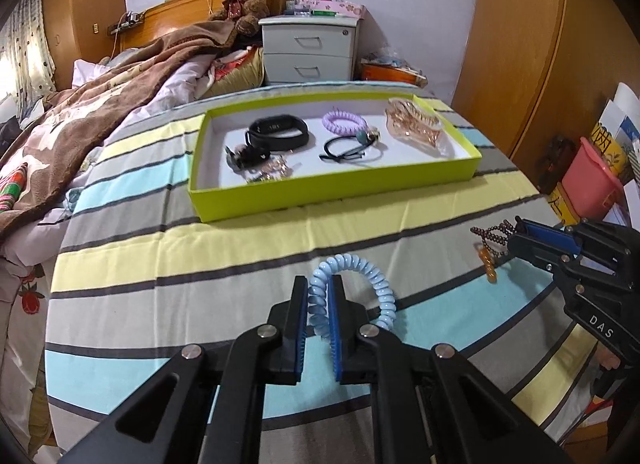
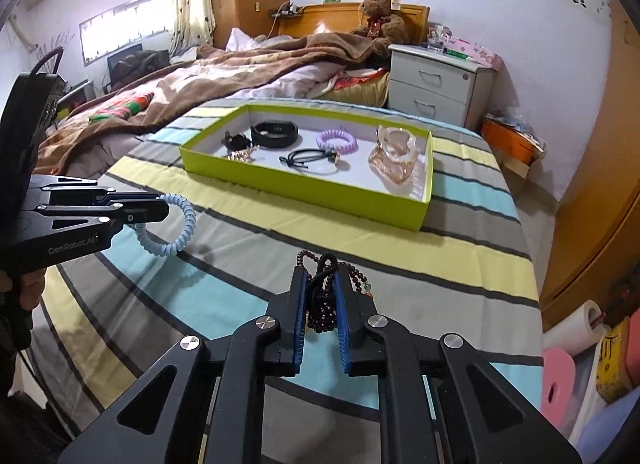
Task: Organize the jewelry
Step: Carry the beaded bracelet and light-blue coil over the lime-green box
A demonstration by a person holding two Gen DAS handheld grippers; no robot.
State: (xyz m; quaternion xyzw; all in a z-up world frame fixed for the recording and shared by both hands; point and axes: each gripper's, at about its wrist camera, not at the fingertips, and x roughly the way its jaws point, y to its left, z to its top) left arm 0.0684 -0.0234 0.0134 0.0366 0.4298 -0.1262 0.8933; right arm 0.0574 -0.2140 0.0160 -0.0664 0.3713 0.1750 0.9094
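My left gripper (image 1: 319, 292) is shut on a light blue spiral hair tie (image 1: 372, 276) and holds it above the striped cloth; it also shows in the right wrist view (image 2: 160, 208) with the tie (image 2: 184, 224). My right gripper (image 2: 322, 284) is shut on a dark beaded bracelet (image 2: 324, 304) with an orange charm; it shows in the left wrist view (image 1: 516, 236) with the beads (image 1: 490, 240). The lime green tray (image 1: 320, 194) ahead holds a black band (image 1: 280, 130), a purple spiral tie (image 1: 344, 120), a black cord (image 1: 344, 152) and a clear amber claw clip (image 1: 416, 124).
The striped cloth (image 1: 200, 256) covers the table. A bed with a brown blanket (image 1: 100, 104) lies to the left. A white nightstand (image 1: 308, 48) stands behind. A pink bin (image 1: 592, 180) and boxes sit at the right edge.
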